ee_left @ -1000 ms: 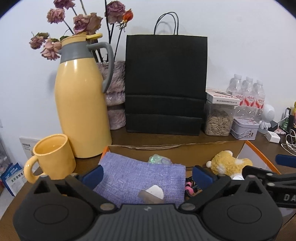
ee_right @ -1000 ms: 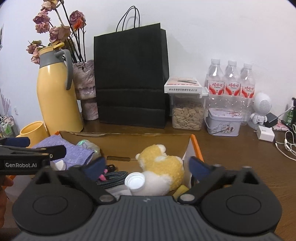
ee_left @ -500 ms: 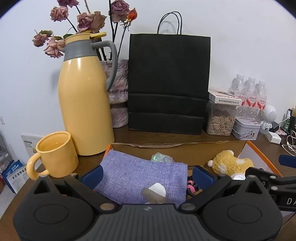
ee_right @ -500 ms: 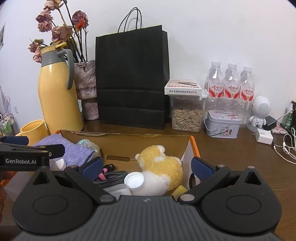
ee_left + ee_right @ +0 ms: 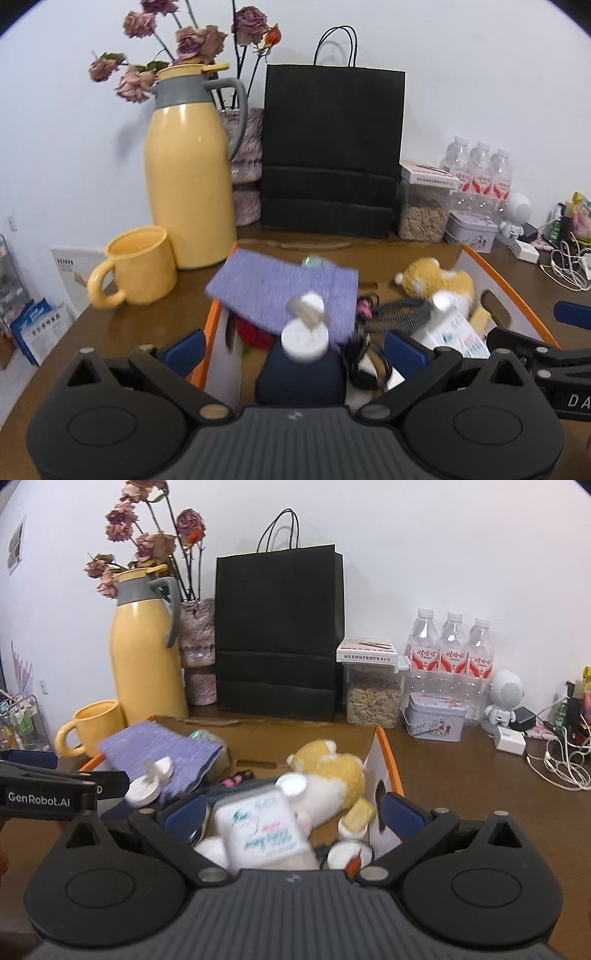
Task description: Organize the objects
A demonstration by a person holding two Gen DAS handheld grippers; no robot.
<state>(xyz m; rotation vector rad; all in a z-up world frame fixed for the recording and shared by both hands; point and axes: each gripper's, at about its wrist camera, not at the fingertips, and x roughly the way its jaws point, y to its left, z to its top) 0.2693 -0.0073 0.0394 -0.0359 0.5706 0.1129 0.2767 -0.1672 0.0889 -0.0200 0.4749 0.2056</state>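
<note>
An open cardboard box with an orange rim (image 5: 511, 282) holds a jumble of objects. In the left wrist view a purple cloth (image 5: 273, 288) lies over its left part. A dark blue bottle with a white cap (image 5: 305, 341) stands just in front of the cloth. My left gripper (image 5: 295, 349) is open and straddles that bottle without touching it. A yellow plush toy (image 5: 327, 771) and a white printed packet (image 5: 260, 829) lie in the right part of the box. My right gripper (image 5: 293, 810) is open above the packet. A black coiled cable (image 5: 402, 310) lies mid-box.
On the brown table behind the box stand a yellow jug (image 5: 186, 184), a yellow mug (image 5: 135, 269), a vase of dried roses (image 5: 195, 653) and a black paper bag (image 5: 332, 151). A seed jar (image 5: 373, 694), water bottles (image 5: 450, 653), a tin (image 5: 434, 722) and white cables (image 5: 561, 760) are at the right.
Both grippers have risen and tipped downward over the box, so more of its contents show. The blue bottle and white packet now appear between the fingers. Both grippers stay open.
</note>
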